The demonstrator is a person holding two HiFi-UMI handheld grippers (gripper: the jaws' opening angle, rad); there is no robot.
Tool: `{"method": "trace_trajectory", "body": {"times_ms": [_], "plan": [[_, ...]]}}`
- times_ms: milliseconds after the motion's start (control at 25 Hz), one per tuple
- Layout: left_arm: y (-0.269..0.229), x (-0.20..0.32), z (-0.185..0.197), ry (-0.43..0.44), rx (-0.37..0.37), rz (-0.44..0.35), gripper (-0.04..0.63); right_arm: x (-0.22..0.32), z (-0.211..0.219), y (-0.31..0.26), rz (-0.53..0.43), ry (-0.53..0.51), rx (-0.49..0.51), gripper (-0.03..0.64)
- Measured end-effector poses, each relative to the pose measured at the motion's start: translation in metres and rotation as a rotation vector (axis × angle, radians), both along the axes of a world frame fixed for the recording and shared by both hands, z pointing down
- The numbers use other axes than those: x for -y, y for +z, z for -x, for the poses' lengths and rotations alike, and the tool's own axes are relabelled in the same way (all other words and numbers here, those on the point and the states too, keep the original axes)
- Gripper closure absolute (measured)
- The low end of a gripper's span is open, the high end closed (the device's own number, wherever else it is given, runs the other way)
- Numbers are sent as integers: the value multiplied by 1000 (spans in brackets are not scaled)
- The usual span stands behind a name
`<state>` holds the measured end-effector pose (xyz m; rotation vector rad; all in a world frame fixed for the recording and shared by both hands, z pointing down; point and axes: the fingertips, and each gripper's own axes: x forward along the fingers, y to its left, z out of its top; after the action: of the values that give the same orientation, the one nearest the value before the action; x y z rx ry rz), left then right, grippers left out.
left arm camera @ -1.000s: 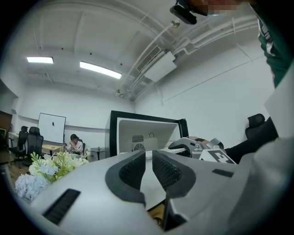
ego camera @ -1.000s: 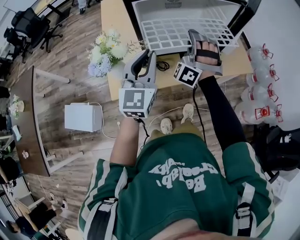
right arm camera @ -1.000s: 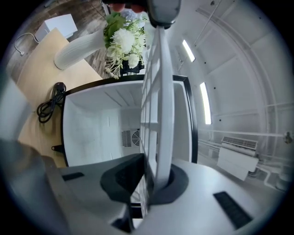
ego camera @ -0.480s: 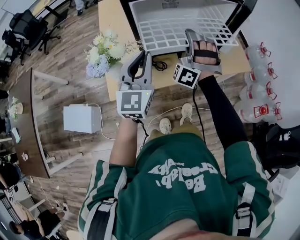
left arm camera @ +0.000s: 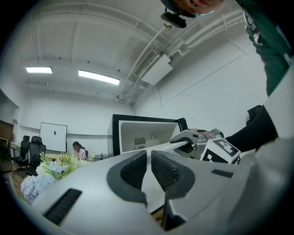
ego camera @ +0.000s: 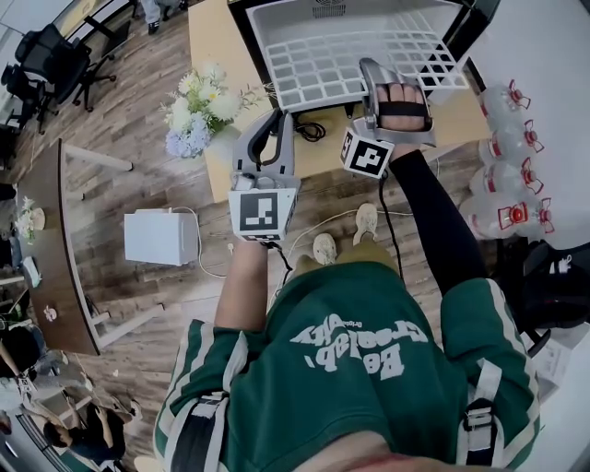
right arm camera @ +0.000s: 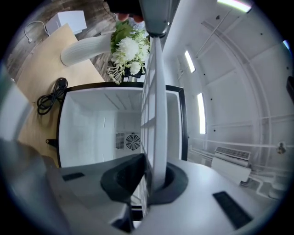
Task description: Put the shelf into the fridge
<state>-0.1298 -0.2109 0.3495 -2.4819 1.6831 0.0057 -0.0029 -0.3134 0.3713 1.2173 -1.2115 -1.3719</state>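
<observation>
Head view: the white lettering on the green shirt [ego camera: 359, 387] lies upside down and is not surely readable. The right gripper [ego camera: 371, 74] clamps the near edge of the shelf [ego camera: 323, 55], which reaches ahead of it into the fridge [ego camera: 241, 28]. Its hold and place match a second ago.

Left gripper view: the left gripper [left arm camera: 149, 167] has its jaws nearly together and empty.

Right gripper view: the jaws pinch the shelf's rim.

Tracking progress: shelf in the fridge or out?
Partly in: shelf reaches into the open fridge, front edge clamped in right gripper.
</observation>
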Motion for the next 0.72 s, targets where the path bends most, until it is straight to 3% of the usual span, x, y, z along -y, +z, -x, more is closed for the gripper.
{"method": "trace_trajectory", "body": {"times_ms": [160,720], "plan": [[4,2,-1,9,-22,21,563,2,1,1,-4,-17,6,591],[26,11,2,-16,12,70,563,6,3,15,26,-40,20,591]]}}
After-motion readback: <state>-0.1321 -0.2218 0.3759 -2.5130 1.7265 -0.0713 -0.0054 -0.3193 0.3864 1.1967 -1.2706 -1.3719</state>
